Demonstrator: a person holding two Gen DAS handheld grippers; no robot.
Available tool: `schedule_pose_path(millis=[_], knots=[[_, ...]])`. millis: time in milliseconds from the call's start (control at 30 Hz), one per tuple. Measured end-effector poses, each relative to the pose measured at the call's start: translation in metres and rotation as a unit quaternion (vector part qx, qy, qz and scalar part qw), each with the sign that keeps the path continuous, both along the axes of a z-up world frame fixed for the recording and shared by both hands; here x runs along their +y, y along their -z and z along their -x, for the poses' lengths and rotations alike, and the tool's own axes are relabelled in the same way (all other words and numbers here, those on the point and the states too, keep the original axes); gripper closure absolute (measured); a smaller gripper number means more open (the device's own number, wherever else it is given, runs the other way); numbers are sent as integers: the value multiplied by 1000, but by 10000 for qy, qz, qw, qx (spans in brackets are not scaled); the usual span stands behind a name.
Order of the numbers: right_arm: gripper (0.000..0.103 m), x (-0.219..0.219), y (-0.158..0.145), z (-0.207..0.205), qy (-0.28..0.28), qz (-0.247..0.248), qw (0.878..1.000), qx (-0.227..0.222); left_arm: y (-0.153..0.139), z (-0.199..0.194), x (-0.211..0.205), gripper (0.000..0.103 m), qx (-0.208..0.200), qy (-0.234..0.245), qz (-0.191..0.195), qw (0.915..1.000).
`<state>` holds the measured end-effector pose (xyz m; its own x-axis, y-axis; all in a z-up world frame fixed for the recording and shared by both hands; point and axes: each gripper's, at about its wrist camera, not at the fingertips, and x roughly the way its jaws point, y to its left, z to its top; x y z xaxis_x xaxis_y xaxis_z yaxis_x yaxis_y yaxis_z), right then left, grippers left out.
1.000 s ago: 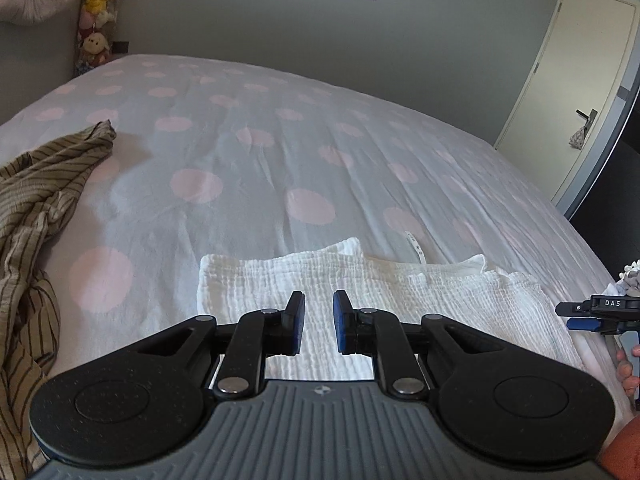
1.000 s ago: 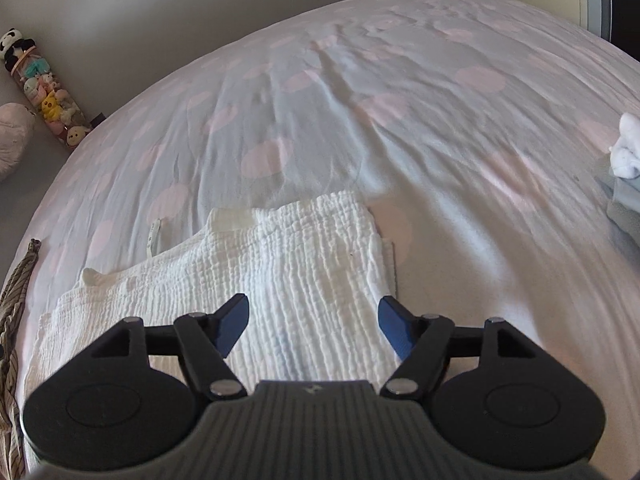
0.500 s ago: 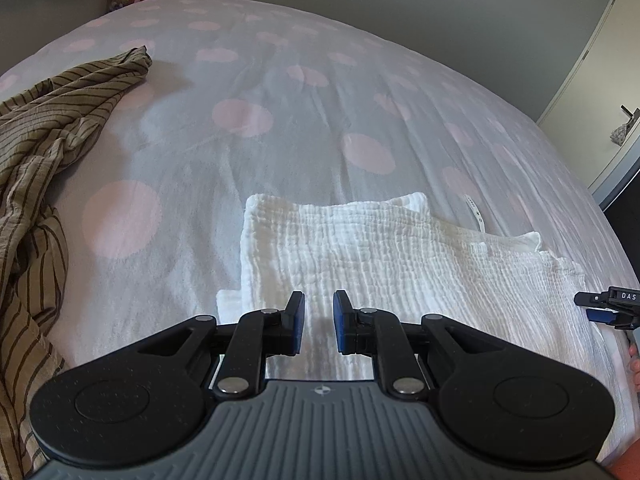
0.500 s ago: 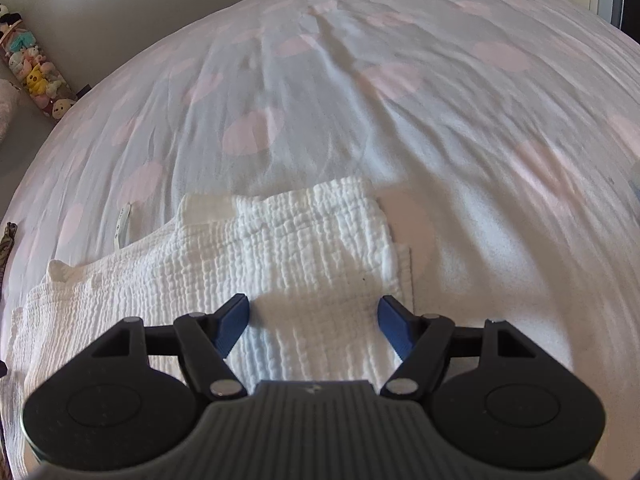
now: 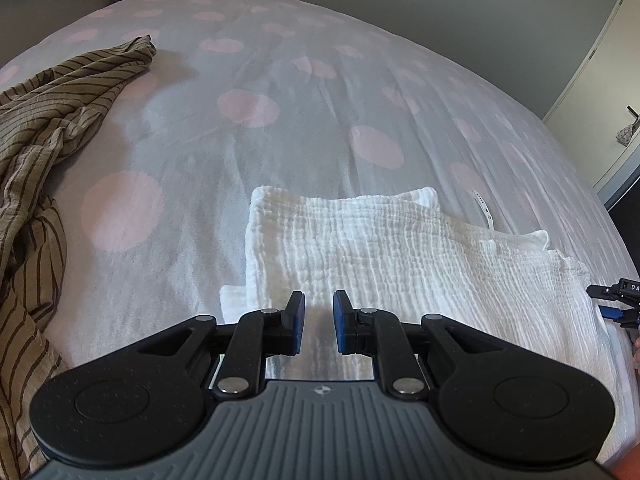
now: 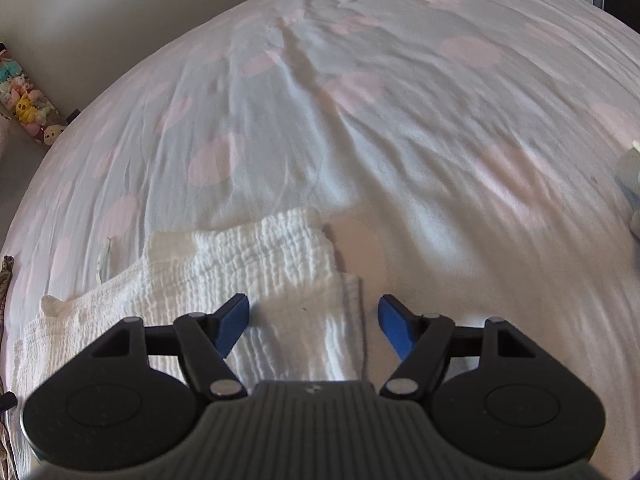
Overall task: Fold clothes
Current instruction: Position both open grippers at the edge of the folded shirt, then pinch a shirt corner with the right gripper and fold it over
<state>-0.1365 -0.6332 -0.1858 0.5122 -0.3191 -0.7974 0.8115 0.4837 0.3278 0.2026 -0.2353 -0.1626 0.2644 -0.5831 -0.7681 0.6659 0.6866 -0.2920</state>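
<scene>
I judge the fold well along: the white muslin garment (image 5: 384, 256) lies flattened on the bed (image 5: 256, 140) in layers, its side already turned in so a neat straight edge faces the striped brown garment (image 5: 44, 140). What seems left is a final fold across its length, and then the striped piece, which sits crumpled and untouched.

My left hand-held gripper (image 5: 319, 322) hovers over the near edge of the white garment with its jaws almost together, only a narrow gap between the blue pads — nothing pinched that I can see. My right hand-held gripper (image 6: 314, 326) stands with jaws wide apart over the garment's opposite end, one pad above the cloth and the other just past its edge, above bare sheet; no cloth is gripped.

A lower layer peeks out at the corner of the white garment beside each gripper, so the edges are not quite flush. Beyond the garment's far edge the bed is open sheet — ample room to carry a fold over. A small label strip (image 5: 484, 210) pokes out just beyond that far edge.
</scene>
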Motion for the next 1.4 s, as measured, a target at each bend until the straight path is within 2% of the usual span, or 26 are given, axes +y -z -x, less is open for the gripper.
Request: schedule_pose_path(millis=[67,200,267,333,400,433,600,800,967,1167,1400], knots=[[28,5,6,0,5,37,10000,-19,1,-1,-1,90,11,4,-21,10000],[29,23,7,-16,-340,266,9989,191,3,-2,-4,90,21,14,-48,10000],[44,28,6,-21,-434,332,9982,239,2,-2,-4,90,9,18,-49,10000],[73,29,4,-22,-489,310,9981,224,2,-3,-3,90,9,-2,-32,10000],[89,30,0,-23,-532,226,9981,220,1,-3,-1,90,9,-38,5,10000],[91,30,-3,-24,-554,193,9980,236,1,-4,1,90,9,-61,34,10000],[92,41,-45,-24,-855,435,9952,212,-6,-6,8,90,-30,-116,204,9997],[92,81,-106,-40,-1432,665,9871,265,-20,-7,21,90,-77,-128,581,9982],[92,117,-142,-76,-1979,614,9775,388,-28,-7,32,90,-89,-64,826,9965],[92,163,-165,-124,-2445,428,9684,222,-30,-9,38,90,-114,-53,904,9958],[92,213,-158,-190,-2759,220,9609,54,-29,-13,46,91,-41,-118,996,9950]])
